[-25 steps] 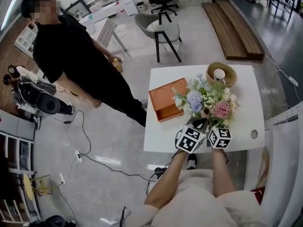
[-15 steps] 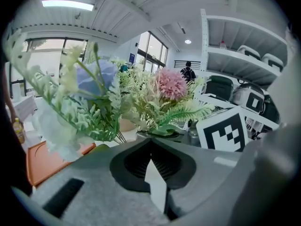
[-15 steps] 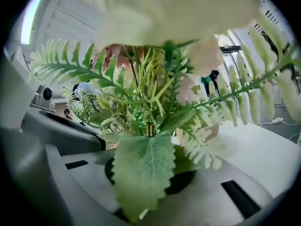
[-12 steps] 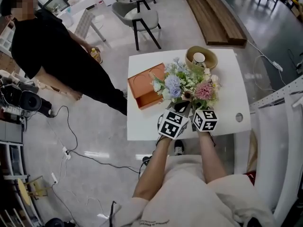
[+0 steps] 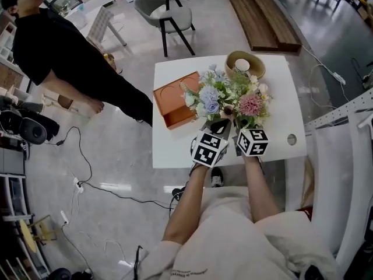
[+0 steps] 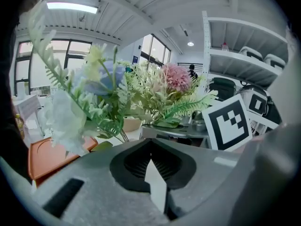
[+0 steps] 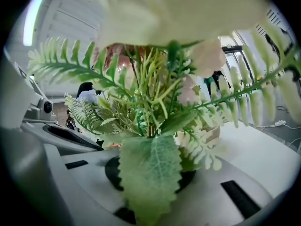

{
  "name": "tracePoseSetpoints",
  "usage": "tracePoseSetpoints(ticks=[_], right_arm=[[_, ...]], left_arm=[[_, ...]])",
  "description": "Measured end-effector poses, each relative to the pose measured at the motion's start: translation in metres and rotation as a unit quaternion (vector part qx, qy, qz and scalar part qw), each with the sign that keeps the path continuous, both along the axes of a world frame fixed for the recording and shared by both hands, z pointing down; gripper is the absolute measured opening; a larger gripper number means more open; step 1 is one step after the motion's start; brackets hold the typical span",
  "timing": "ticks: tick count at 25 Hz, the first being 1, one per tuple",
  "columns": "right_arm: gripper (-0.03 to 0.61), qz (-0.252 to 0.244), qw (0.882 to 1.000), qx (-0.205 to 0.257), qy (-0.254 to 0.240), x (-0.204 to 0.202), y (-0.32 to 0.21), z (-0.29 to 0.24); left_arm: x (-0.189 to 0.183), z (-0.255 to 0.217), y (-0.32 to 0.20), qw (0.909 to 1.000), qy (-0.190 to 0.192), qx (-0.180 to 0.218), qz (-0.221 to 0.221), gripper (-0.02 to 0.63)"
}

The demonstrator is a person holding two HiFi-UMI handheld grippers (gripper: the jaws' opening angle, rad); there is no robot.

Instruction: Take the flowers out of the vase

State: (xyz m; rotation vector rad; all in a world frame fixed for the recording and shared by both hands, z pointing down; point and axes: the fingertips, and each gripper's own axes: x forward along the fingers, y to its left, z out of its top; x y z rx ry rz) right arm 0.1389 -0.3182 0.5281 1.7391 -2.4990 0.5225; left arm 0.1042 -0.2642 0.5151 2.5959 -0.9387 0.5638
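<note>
**Checker:** Report the right hand-held gripper.

**Operator:** My right hand-held gripper (image 7: 149, 175) is clenched on the flowers (image 5: 230, 98). In the right gripper view a broad green leaf (image 7: 149, 173) and a bundle of stems rise straight out of the recess between the jaws. Fern fronds and pale blooms fill the picture above them.

**Checker:** And the left?

**Operator:** My left hand-held gripper (image 6: 153, 171) has its jaws drawn together. A pale wedge shows in the dark recess between them, and I cannot tell what it is. The left gripper view shows the bunch just ahead of the jaws and a little above them.

**Checker:** Pose of the arms?

**Operator:** Both forearms reach forward from my body, with my left forearm (image 5: 187, 206) angled inward and my right forearm (image 5: 259, 188) nearly straight. The two marker cubes sit just beside each other over the near edge of the bench (image 5: 175, 150). Both tools point away from me and slightly down, at the base of the bunch.

**Checker:** Where is the bunch, and where is the vase?

**Operator:** The bunch stands upright near the middle of the bench, directly in front of both tools. The blooms hide the vase, and I cannot make it out in any view.

**Checker:** Surroundings?

**Operator:** An orange tray (image 5: 175, 101) lies just left of the bunch, and a wooden bowl (image 5: 245, 64) is at the far edge behind it. A person in black (image 5: 58, 51) stands on the floor to the far left, well apart from the bench.
</note>
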Motion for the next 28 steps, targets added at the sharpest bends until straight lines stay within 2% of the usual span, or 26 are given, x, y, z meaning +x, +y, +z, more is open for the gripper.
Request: tracePoseSetpoints(ticks=[13,28], right_arm=[[0.029,-0.020,1.000,-0.011,-0.009,0.004,0.005,-0.012],[0.029,-0.021,0.999,0.009,-0.030,0.014,0.003,-0.048]], left_arm=[[0.002,0.006,0.001,0.9997,-0.021,0.011,0.006,0.006],[0.012,0.001,-0.001,0.9999,-0.003,0.005,0.010,0.006]])
